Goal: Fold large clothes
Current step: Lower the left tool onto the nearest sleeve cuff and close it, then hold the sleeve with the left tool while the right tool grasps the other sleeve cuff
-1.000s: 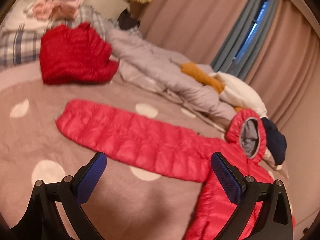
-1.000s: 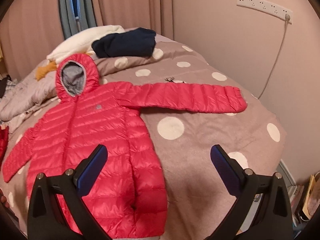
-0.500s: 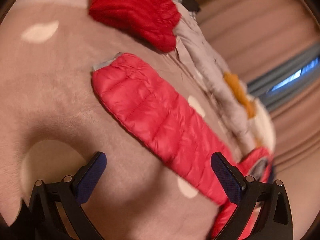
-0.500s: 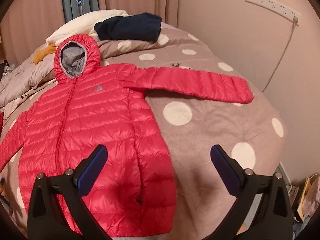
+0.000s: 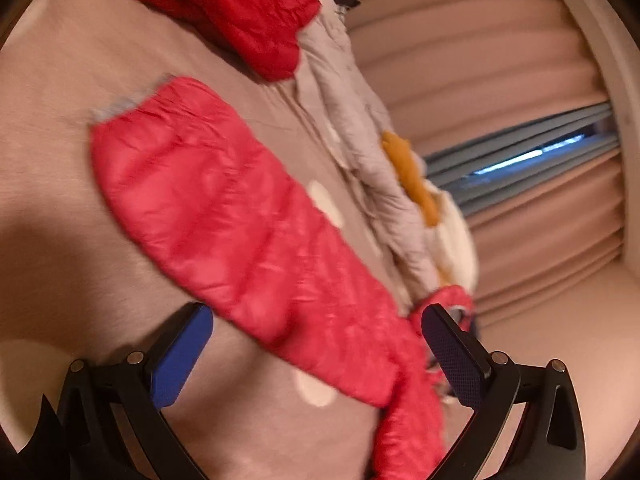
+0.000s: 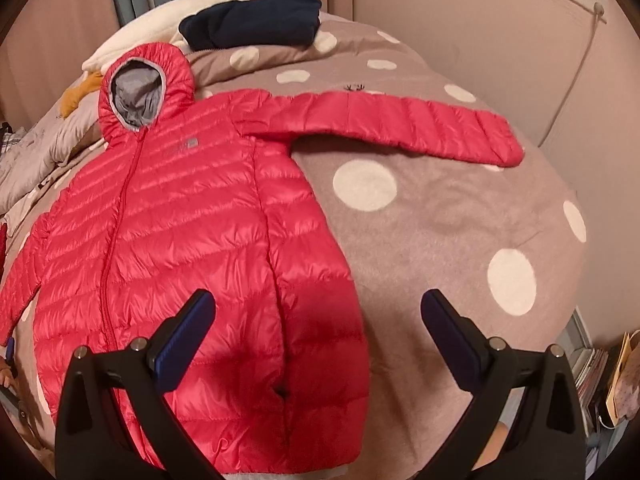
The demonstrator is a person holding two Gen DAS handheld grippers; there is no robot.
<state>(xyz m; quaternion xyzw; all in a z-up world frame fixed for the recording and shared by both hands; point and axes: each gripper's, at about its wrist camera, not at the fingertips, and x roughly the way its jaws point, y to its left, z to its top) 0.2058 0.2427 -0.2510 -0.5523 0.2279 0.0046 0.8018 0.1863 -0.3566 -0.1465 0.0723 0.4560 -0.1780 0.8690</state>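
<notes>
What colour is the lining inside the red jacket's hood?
Grey; the hood lining shows best in the right wrist view.

The left gripper [image 5: 316,344] hangs wide open over the red jacket's sleeve [image 5: 224,216], which lies flat on the bed [image 5: 52,184].

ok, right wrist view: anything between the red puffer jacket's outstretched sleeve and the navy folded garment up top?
Only bare dotted brown blanket between sleeve and navy folded garment, besides a small dark speck; right wrist view.
</notes>
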